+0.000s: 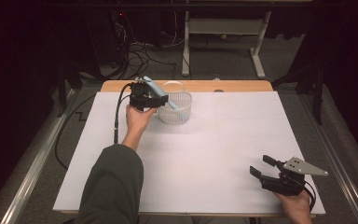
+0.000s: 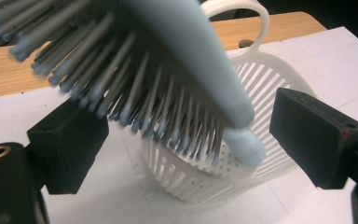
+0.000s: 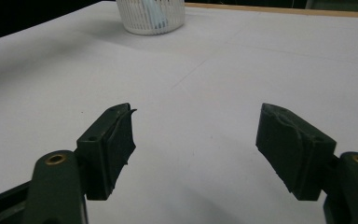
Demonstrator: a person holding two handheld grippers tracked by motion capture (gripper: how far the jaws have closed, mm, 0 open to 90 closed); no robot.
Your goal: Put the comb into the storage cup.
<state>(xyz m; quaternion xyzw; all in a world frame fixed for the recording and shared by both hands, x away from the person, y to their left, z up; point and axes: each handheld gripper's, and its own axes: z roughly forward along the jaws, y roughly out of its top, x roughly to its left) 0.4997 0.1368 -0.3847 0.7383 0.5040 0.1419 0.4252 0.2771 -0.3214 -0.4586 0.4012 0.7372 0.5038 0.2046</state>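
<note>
From the high view, the left gripper [image 1: 161, 99] hovers near the far edge of the white paper-covered table [image 1: 223, 154] beside the round white slotted plastic basket [image 1: 176, 108], where a pale blue plastic hairbrush [image 1: 163, 95] leans over the near rim, while the right gripper [image 1: 262, 167] rests near the front right corner. In the left gripper view, the jaws stand apart on either side of the brush, whose handle end sits inside the basket; I judge a straight withdrawal best, so the bristles are not snagged. In the right gripper view, its jaws gape wide over bare table.

Left gripper [image 1: 161, 100] far forward, jaws spread; right gripper [image 1: 262, 166] near, low, jaws wide apart.
</note>
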